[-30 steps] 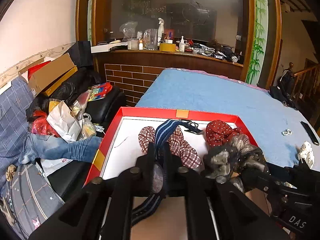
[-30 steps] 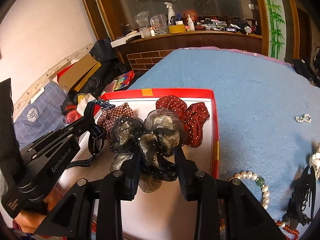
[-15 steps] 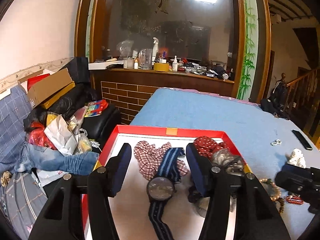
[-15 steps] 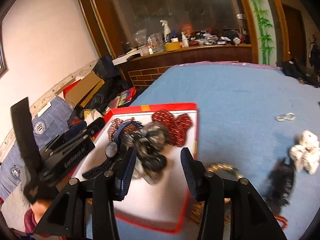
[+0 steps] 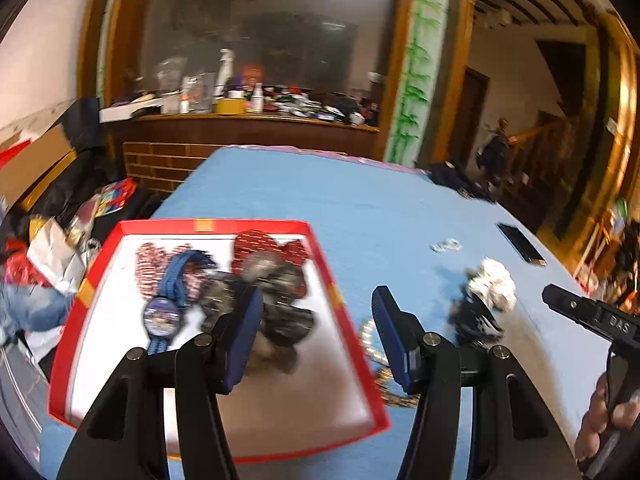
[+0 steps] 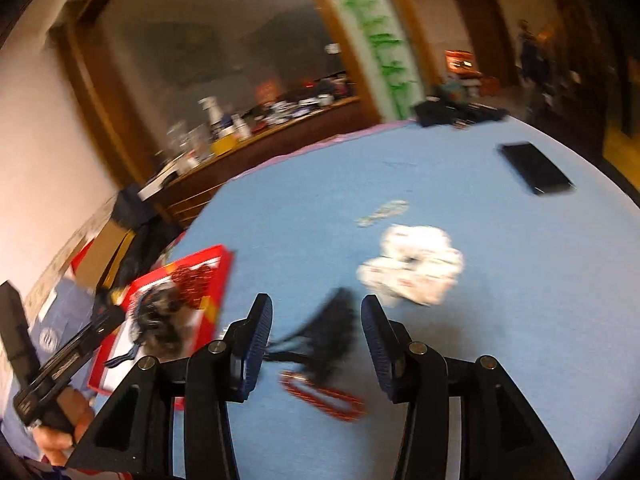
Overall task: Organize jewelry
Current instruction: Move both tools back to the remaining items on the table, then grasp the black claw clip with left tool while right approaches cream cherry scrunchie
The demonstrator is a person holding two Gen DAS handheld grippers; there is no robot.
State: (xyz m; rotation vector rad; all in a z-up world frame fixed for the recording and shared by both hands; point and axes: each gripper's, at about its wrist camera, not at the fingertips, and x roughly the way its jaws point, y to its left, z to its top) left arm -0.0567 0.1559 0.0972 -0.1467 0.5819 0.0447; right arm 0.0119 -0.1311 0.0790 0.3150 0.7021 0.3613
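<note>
Both tools have let go of their loads and swung right, away from the red tray (image 5: 332,280). The watch (image 5: 162,316) and the dark scrunchie (image 5: 280,308) now lie inside the tray, so two items are sorted. The left tool (image 5: 316,316) stands half open and empty; the right tool (image 6: 316,332) likewise, now over the black hair clip (image 6: 328,332) and red bracelet (image 6: 324,394) on the blue worktop (image 6: 500,300). Readable writing: "DAS" on the right tool's body.
</note>
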